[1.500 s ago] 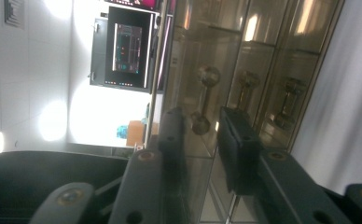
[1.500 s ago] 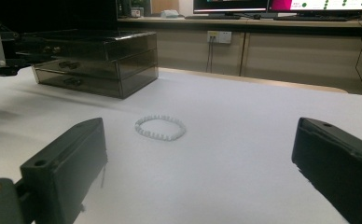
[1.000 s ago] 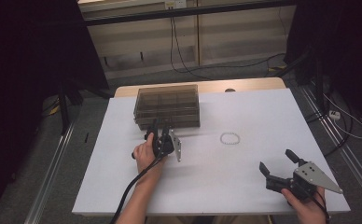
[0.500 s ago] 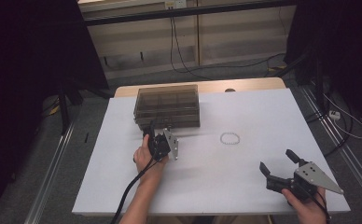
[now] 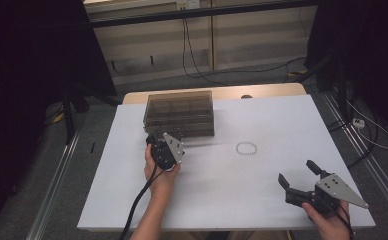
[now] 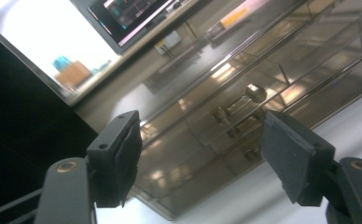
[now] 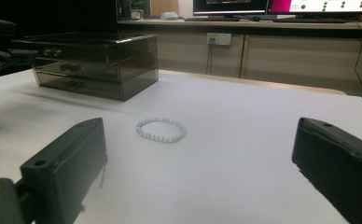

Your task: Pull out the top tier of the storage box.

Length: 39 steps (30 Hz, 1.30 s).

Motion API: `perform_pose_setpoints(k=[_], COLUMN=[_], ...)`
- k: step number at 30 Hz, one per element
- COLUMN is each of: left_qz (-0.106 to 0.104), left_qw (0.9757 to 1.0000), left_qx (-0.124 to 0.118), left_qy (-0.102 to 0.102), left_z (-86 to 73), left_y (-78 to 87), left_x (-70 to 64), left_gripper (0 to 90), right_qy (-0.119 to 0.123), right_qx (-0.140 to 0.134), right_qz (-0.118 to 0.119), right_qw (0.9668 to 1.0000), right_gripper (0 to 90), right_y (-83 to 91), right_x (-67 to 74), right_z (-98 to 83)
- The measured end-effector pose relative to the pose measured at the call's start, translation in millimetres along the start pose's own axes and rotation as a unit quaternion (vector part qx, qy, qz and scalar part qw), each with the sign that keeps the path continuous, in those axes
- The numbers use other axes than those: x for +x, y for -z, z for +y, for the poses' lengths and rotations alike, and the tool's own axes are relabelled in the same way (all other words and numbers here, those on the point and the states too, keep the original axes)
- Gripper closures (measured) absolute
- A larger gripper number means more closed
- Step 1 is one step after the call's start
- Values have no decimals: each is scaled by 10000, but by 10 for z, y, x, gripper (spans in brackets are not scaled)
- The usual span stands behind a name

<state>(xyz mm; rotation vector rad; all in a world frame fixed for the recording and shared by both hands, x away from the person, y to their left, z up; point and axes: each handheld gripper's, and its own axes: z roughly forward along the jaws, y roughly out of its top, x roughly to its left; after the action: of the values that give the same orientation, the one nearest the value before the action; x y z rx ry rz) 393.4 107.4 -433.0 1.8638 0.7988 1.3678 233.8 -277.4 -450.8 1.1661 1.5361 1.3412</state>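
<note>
A smoky see-through drawer box (image 5: 179, 114) stands at the back left of the white table (image 5: 222, 200). My left gripper (image 5: 156, 137) sits right at its front, rolled to one side and pointing at the drawers. Its jaws have just been opening and now stand open (image 6: 198, 140). A metal drawer knob (image 6: 255, 93) shows ahead between the pads, touching neither. A white bead bracelet (image 5: 246, 148) lies flat mid-table. My right gripper (image 5: 296, 171) rests near the front right corner, open and empty, aimed at the bracelet (image 7: 161, 129).
The drawer box (image 7: 95, 63) has three stacked drawers with small knobs. Behind the table run cabinets (image 5: 242, 45) with hanging cables. Floor rails flank both sides. Bare table surface lies between bracelet and right gripper.
The left gripper has shifted slightly left at the front of the drawer box and rolled. The right gripper and the bracelet have stayed put.
</note>
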Motion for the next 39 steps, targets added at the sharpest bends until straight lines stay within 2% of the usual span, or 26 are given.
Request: perform_pose_setpoints(k=[5,8,11,14,18,20,26,34,36,38,39], left_qz=[-131,-197,-295,-358,-449,-521,-684,-962,-1053,-1155,-1185], left_qw=[9990,9979,9955,9938,9926,9906,9868,9829,9822,9800,9796], left_qx=[32,46,142,163,174,193,203,370,480,539,562], left_qy=[436,618,891,1040,1118,1253,1455,1524,1479,1531,1524], left_z=[5,6,3,2,20,37,120,245,278,300,311], left_y=[-11,-16,-25,-33,-31,-31,-20,-60,-79,-100,-108], left_x=[37,57,87,110,154,180,240,268,278,287,292], left_gripper=[271,260,242,233,223,209,202,188,188,187,184], right_qy=[14,-17,-14,-8,-10,-18,-14,-11,-8,-4,-14], right_qx=[11,12,13,13,25,23,32,48,54,59,57], right_qz=[-4,-4,10,21,30,33,30,51,57,62,60], right_qw=[10000,10000,10000,10000,10000,10000,10000,10000,10000,10000,10000], right_gripper=[20,21,21,21,21,20,20,20,20,21,21], right_y=[-1,-4,-8,-11,-13,-15,-19,-19,-19,-21,-22], right_x=[-4,0,2,4,9,10,9,11,8,6,7], right_z=[-2,-3,-4,-4,-5,-5,-8,-10,-11,-12,-13])
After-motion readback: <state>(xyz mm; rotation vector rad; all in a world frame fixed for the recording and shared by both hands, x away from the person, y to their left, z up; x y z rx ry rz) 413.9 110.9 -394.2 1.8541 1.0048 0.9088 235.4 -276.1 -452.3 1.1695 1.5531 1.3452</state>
